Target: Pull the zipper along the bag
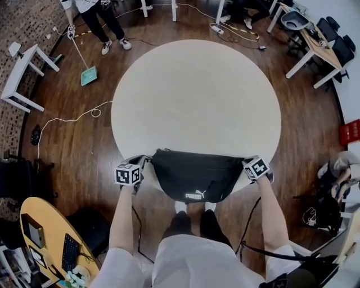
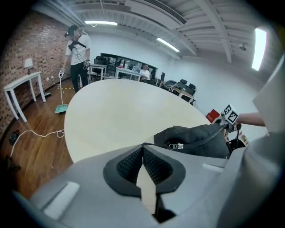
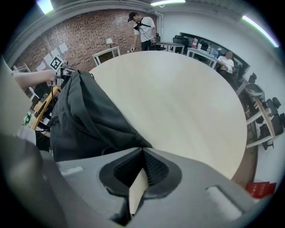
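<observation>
A black bag with a white logo lies at the near edge of the round cream table, part of it hanging over the rim. My left gripper is at the bag's left end, its jaws shut on a thin edge of the bag. At the right end my right gripper is shut on the bag's fabric. The silver zipper pull sits on the bag's top, a short way from my left gripper. Dark fabric runs right up to my right gripper.
A person with a broom and a teal dustpan stands beyond the table at the far left. A white side table and a floor cable are on the left. Desks and chairs stand at the far right.
</observation>
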### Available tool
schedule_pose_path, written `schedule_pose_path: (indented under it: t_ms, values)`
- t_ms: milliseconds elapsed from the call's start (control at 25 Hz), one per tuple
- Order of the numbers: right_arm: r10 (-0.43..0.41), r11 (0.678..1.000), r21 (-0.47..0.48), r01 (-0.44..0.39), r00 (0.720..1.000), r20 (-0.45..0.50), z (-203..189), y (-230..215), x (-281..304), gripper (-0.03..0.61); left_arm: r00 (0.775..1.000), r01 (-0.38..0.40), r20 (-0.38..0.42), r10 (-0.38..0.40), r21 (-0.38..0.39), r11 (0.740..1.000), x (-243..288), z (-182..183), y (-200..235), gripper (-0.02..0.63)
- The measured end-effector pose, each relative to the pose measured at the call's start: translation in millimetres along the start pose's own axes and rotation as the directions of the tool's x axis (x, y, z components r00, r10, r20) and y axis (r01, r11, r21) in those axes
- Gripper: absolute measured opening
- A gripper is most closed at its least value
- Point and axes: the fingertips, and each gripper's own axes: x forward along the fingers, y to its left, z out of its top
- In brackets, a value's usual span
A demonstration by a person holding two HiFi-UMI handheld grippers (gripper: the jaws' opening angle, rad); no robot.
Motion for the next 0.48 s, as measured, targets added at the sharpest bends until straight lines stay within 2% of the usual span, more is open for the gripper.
schedule_pose_path:
  t_ms: [160,360,480]
  values:
    - [-0.011,0.999,0.037,0.010,1.000,0.008,1.7,-2.0,-1.1,-0.008,0.999,0.025,-0.027,-0.025,0.004,1.000,18.0,-2.6,8.0,0.023]
    - [-0.044,0.994,0.099,0.039,0.998,0.042,1.3,-5.2,-1.3,-0.008,0.999,0.050,0.009,-0.050,0.002,0.999,11.1,-0.9,-7.8,0.026]
    - [-0.103,0.986,0.141,0.089,0.990,0.093,-0.2,-5.9,-8.6,-0.008,0.998,0.051,0.029,-0.051,0.001,0.999,2.1,1.2,-12.7,0.035]
